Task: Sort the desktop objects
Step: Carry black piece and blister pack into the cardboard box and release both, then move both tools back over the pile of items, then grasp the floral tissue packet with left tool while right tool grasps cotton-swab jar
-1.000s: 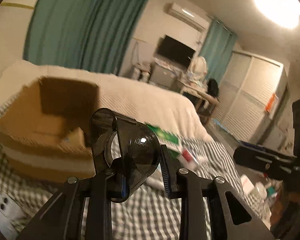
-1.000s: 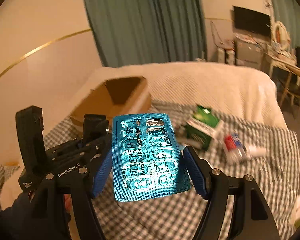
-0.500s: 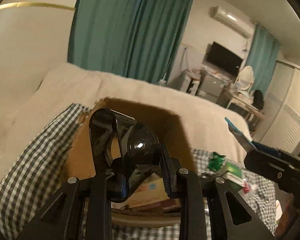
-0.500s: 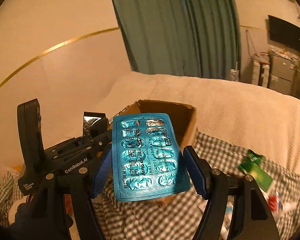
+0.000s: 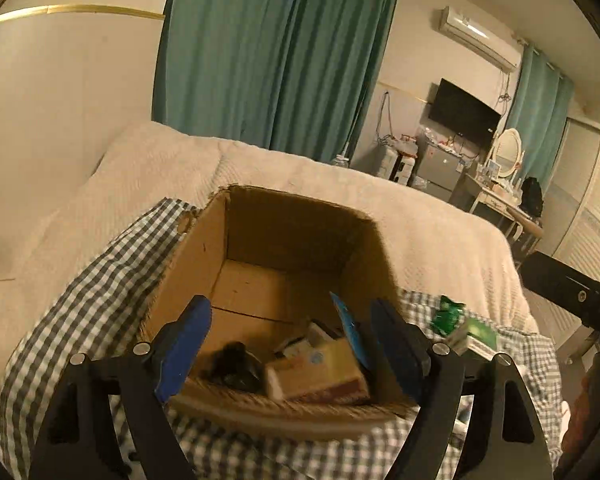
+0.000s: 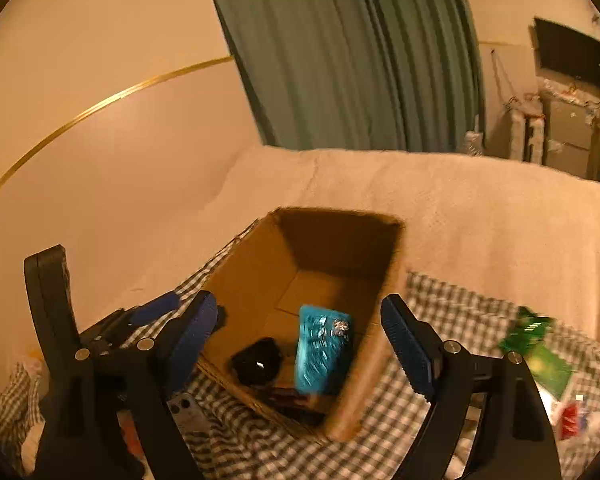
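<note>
Above the cardboard box on the bed, the right gripper has its fingers spreading with nothing between them; the teal pill sheet (clamped half a second ago) lies inside the box. The left gripper, fingers opening and empty, has dropped its dark glasses there too.

Both wrist views over cardboard box
</note>
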Demonstrator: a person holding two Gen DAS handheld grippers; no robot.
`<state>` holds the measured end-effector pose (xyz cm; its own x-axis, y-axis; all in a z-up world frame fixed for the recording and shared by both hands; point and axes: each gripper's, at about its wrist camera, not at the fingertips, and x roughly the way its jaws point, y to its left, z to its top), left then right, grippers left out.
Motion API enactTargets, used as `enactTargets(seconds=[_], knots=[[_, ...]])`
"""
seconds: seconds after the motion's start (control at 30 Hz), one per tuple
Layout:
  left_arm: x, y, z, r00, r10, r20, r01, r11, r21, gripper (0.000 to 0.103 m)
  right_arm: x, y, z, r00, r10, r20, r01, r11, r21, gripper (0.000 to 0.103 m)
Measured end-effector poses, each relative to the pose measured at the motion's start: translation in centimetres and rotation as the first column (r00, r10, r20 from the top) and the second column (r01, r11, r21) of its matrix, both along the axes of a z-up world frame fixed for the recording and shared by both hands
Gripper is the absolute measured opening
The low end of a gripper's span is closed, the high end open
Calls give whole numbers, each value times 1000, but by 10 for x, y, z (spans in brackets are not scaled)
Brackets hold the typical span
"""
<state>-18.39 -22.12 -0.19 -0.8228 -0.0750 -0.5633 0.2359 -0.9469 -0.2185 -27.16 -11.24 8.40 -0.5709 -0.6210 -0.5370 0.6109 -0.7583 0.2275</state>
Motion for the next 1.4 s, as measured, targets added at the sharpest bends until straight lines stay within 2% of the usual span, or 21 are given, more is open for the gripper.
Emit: enactTargets(seconds=[0.07,0.27,0.43,0.53,0.67,0.8,0.93,1.1,1.2,1.23,1.33,1.4], knots=[[10,20,12,999,-32,-15,32,999,-2,91,12,27,8,999,-37,-28,37,999,12,84],[21,92,44,992,-121,-30,120,992,-38,97,50,128,24,980,-186,-76,191,979,70,84],[20,165,39,979,-204,4,204,978,-49,101,74,193,24,954,-286,-86,294,951,97,84],[14,201,15,969,-241,58,244,969,-44,101,86,224,9,943,-324,-82,331,937,112,84],[8,235,-31,960,-244,141,254,966,-58,101,90,248,-26,933,-356,-53,360,924,129,84],[-1,253,-75,949,-261,176,263,965,12,101,78,270,-70,924,-382,-4,379,915,138,84],[-19,274,-105,927,-292,235,292,956,35,101,53,287,-110,920,-388,43,379,914,148,84],[-42,306,-134,898,-366,243,368,929,39,101,17,300,-138,919,-390,60,380,916,132,84],[-59,324,-155,879,-398,264,401,915,43,101,-13,301,-150,930,-362,64,355,930,99,84],[-62,326,-163,873,-405,272,409,912,45,99,-24,299,-155,936,-348,54,342,935,97,84],[-68,330,-181,854,-428,298,437,899,39,80,-41,289,-170,950,-312,32,308,947,94,84],[-71,333,-193,841,-437,319,459,889,8,78,-43,283,-185,955,-296,13,295,954,63,84]])
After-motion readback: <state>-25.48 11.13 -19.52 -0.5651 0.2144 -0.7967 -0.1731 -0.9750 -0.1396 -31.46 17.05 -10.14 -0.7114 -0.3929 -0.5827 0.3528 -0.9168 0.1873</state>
